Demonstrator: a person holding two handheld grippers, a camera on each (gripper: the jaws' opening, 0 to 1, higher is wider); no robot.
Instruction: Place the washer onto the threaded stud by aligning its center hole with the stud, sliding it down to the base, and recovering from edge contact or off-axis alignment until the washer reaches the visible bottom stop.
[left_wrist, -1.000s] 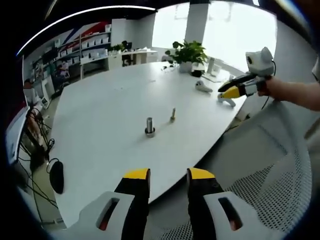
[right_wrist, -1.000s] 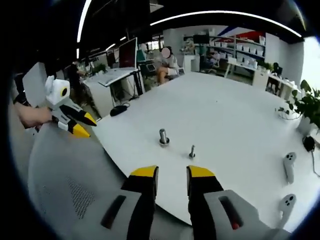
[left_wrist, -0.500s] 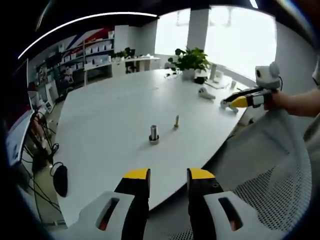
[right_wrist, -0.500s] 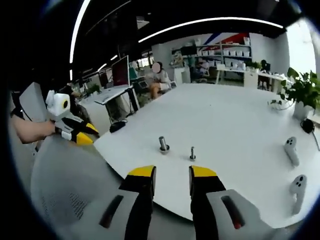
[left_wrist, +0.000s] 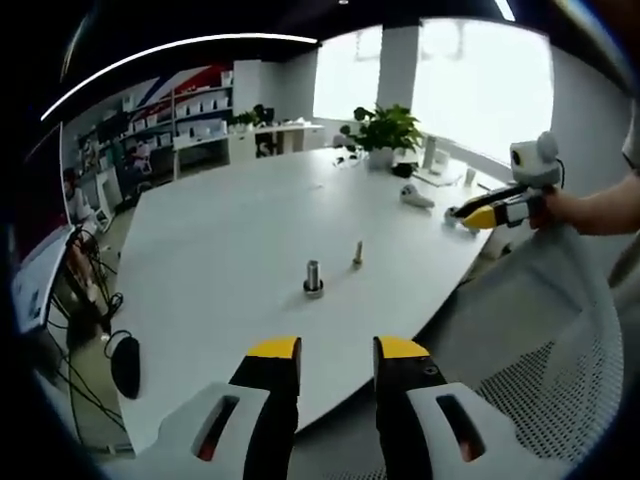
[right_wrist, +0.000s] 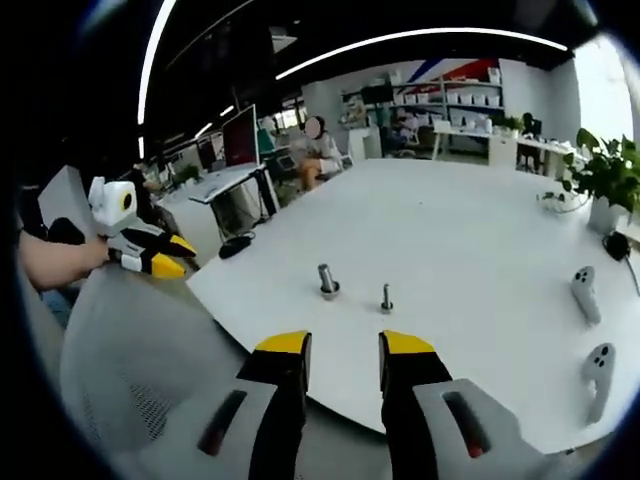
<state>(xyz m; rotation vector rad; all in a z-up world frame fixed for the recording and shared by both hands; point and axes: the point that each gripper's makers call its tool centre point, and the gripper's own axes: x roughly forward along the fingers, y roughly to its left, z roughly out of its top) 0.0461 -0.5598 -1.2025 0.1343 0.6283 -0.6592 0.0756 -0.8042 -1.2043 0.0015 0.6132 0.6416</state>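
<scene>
On the white desk (left_wrist: 220, 240), a thicker stud (left_wrist: 313, 277) with a ring at its base and a slimmer stud (left_wrist: 357, 253) are standing near each other. The left gripper (left_wrist: 336, 352) and right gripper (right_wrist: 343, 347) are hovering off the desk edge, jaws narrowly parted, holding nothing. Whether that ring is the washer is unclear; mistaking it risks a wasted grasp or tipping a stud.

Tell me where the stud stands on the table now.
In the left gripper view, the stud stands upright mid-table, just right of the thicker post, apart from it.
</scene>
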